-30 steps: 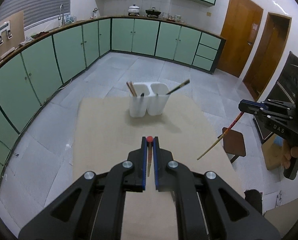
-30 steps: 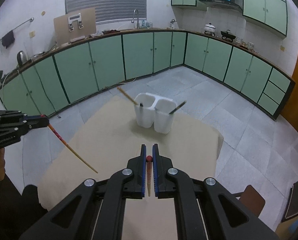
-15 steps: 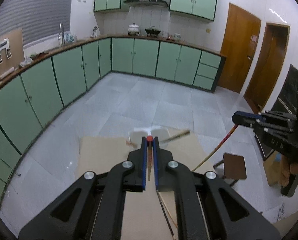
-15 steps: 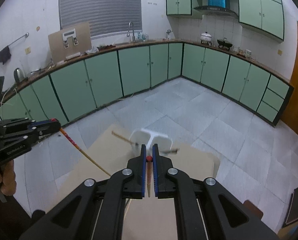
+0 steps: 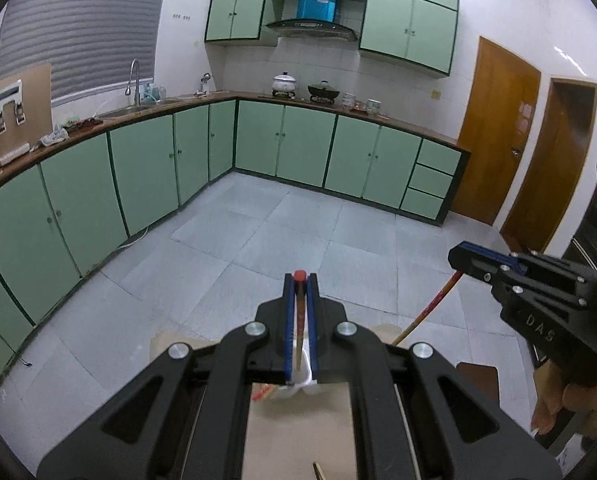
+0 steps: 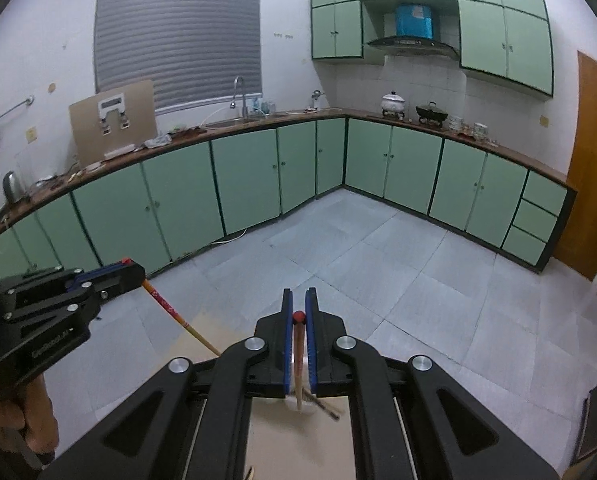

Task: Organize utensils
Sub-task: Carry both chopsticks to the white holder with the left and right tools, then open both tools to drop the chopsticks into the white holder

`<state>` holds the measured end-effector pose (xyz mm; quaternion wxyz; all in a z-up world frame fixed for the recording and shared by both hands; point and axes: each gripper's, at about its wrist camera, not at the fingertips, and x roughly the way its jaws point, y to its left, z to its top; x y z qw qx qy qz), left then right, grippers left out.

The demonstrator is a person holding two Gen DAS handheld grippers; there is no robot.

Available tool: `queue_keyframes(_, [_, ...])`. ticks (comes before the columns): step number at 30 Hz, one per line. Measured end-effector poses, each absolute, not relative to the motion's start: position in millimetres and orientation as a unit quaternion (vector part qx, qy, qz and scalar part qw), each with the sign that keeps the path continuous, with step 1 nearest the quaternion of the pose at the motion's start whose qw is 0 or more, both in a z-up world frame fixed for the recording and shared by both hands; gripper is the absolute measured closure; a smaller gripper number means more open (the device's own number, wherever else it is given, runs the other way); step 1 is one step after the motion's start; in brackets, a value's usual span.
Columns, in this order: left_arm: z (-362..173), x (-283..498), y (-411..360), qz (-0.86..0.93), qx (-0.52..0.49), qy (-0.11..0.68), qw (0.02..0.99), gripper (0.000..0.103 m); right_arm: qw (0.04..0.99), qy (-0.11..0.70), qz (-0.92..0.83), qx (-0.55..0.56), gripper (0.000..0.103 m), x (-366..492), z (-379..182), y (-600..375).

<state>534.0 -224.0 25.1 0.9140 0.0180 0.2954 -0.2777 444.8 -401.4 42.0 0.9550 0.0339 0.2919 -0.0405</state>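
The left gripper and right gripper each clench a red-tipped chopstick steeply, tips down toward the white holder just below their jaws (mostly hidden), probably so each can drop straight into a compartment.

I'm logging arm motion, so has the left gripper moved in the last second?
Yes. The left gripper, shut on a red-tipped wooden chopstick, has tilted upward: the green kitchen cabinets sit lower in its view, and the white plastic utensil holder is almost hidden between its fingers.
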Motion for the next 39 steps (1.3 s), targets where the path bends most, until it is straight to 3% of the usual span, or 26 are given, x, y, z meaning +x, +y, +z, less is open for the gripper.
queue_keyframes(14, [-91, 606, -239, -0.258, 0.015, 0.366, 0.894, 0.097, 0.934, 0.346, -0.043, 0.077, 0.095, 499, -68, -438])
queue_keyframes(16, [-94, 605, -233, -0.257, 0.013, 0.37, 0.893, 0.09, 0.932, 0.351, -0.043, 0.083, 0.085, 496, -74, -441])
queue_keyframes(18, [-89, 598, -225, -0.254, 0.018, 0.361, 0.897, 0.07, 0.933, 0.346, -0.043, 0.09, 0.083, 487, -72, -444])
queue_keyframes(22, [-65, 574, -203, -0.259, 0.015, 0.333, 0.907, 0.059, 0.942, 0.321, -0.038, 0.096, 0.082, 452, -56, -447])
queue_keyframes(24, [-52, 553, -186, -0.252, 0.02, 0.311, 0.916, 0.039, 0.95, 0.299, -0.034, 0.087, 0.078, 424, -48, -446])
queue_keyframes(28, [-46, 498, -155, -0.253, 0.04, 0.272, 0.927, 0.029, 0.965, 0.251, -0.03, 0.072, 0.073, 348, -49, -435])
queue_keyframes(30, [-55, 470, -138, -0.253, 0.036, 0.26, 0.931, 0.016, 0.971, 0.229, -0.036, 0.057, 0.065, 305, -63, -423])
queue_keyframes(34, [-99, 405, -107, -0.238, 0.046, 0.249, 0.938, 0.013, 0.971, 0.231, -0.042, 0.043, 0.06, 232, -123, -392])
queue_keyframes(39, [-189, 332, -72, -0.222, 0.041, 0.298, 0.928, 0.009, 0.954, 0.291, -0.04, 0.057, 0.06, 162, -231, -341])
